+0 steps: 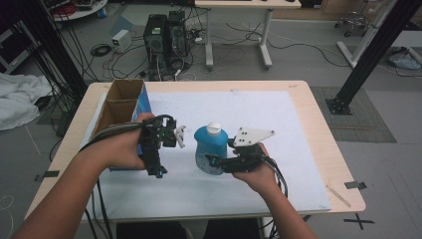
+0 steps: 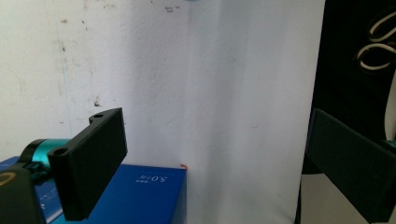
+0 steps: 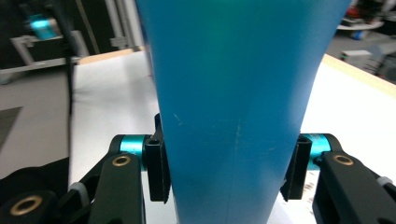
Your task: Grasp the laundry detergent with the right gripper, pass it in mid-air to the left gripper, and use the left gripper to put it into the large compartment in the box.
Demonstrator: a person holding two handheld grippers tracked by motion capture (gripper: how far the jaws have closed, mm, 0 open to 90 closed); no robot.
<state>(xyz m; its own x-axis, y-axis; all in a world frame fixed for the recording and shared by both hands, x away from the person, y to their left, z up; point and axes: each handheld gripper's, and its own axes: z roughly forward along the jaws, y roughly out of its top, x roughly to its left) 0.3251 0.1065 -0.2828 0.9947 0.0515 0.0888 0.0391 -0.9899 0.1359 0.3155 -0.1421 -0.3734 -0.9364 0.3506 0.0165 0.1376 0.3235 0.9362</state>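
On the glossy blue carton (image 2: 140, 196) low in the left gripper view, small pale print sits upside down and reads roughly "5.0" followed by letters too small to make out; the blue plastic bottle (image 1: 210, 149) carries no wording that can be read in either view of it.

The high view shows the bottle with its white screw cap (image 1: 214, 129) standing upright on the white paper sheet (image 1: 259, 114) that covers the pale wooden table (image 1: 343, 164); it stands near the middle, between the two hands. The right gripper (image 1: 215, 162) comes in from the bottle's right with a grey three-cornered plate (image 1: 253, 136) on top; its own view shows the blue wall (image 3: 243, 93) close up, both black jaws pressed flat against its sides, so it is clamped on the bottle.

The left gripper (image 1: 180, 136) is held just left of the bottle and apart from it, beside an open brown cardboard box with a blue side (image 1: 122, 104); in its own view the jaws stand wide apart with nothing between them, over white paper; a dark edge runs down the right of that view.

The high view alone takes in the grey floor, computer towers (image 1: 164, 35) and tangled cables behind the table.
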